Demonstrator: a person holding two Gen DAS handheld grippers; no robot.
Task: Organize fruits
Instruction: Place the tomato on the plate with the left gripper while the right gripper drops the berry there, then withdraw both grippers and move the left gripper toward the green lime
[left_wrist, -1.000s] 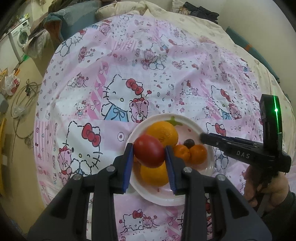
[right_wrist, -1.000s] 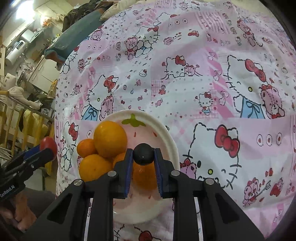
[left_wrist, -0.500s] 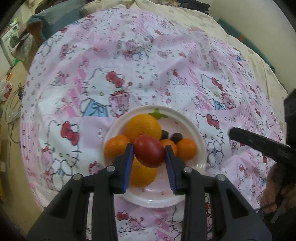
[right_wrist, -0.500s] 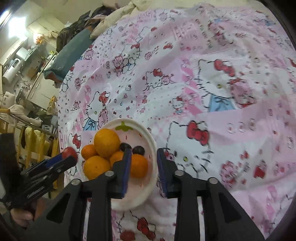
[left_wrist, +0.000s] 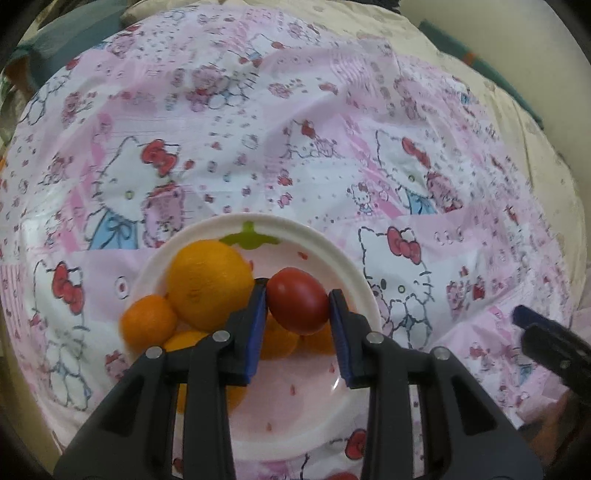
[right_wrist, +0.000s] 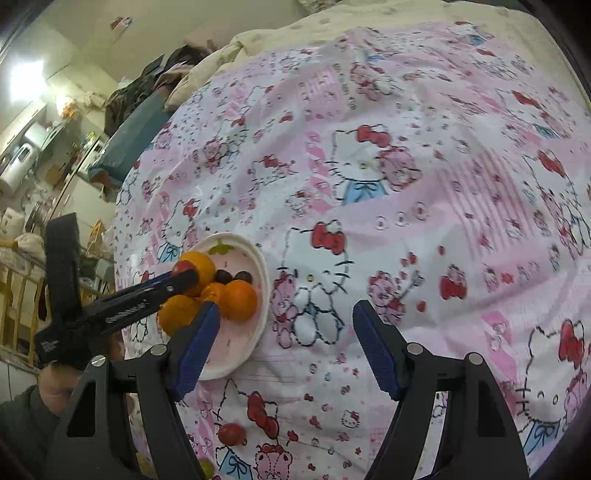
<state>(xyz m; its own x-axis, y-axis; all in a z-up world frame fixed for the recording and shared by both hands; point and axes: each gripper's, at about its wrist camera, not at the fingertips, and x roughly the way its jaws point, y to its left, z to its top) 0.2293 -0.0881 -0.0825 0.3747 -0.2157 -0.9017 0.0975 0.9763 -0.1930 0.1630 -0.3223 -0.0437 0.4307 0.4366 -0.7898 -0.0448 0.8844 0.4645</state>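
My left gripper is shut on a red tomato and holds it just over the white plate. The plate holds a large orange and several small oranges. In the right wrist view the plate also shows two dark grapes, and the left gripper reaches in from the left with the tomato. My right gripper is open and empty, right of the plate above the cloth. Another red tomato lies on the cloth near me.
A pink Hello Kitty cloth covers the bed. A small green fruit sits at the bottom edge of the right wrist view. Bedding and room clutter lie at the far left.
My right gripper has let go of the dark grape onto the plate, opened wide and pulled back to the right. My left gripper has brought the tomato lower over the plate.
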